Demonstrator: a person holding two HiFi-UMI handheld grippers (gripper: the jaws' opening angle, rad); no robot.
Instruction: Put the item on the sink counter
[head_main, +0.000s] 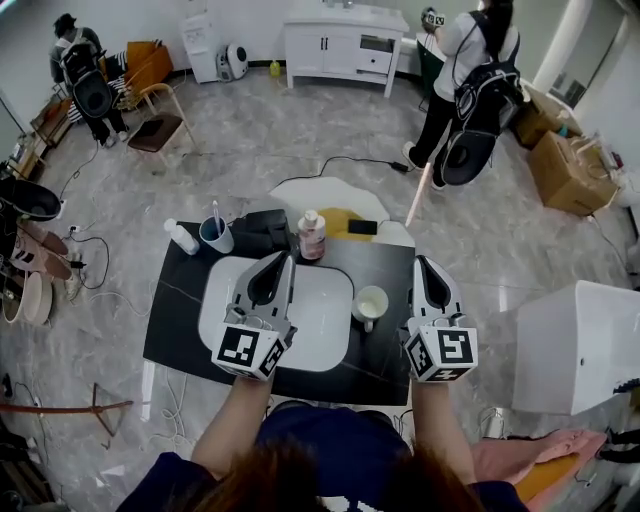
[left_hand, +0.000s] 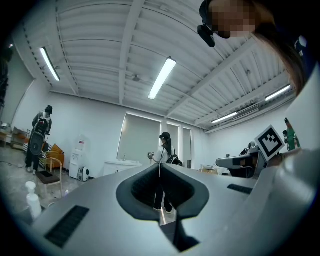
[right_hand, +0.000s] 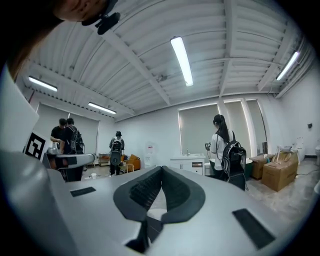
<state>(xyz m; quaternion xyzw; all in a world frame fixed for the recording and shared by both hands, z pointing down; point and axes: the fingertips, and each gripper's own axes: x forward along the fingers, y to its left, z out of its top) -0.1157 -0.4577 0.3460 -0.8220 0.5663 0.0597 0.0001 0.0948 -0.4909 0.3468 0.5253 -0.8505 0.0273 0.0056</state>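
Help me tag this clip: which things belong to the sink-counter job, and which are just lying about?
Job: sink counter; white mug, pink bottle, blue cup on it; left gripper and right gripper, both shut, empty.
Lying about: wooden chair, cardboard boxes, white cabinet.

Large open test room set up as a mock home. A free-standing sink counter (head_main: 180, 320) and a white cabinet (head_main: 340, 45) stand on a marbled floor (head_main: 250, 150), among loose cables (head_main: 352, 160) and cardboard boxes (head_main: 570, 170). Strip lights (left_hand: 162, 77) run under a ribbed industrial ceiling (other people (head_main: 470, 80) with backpacks stand about).
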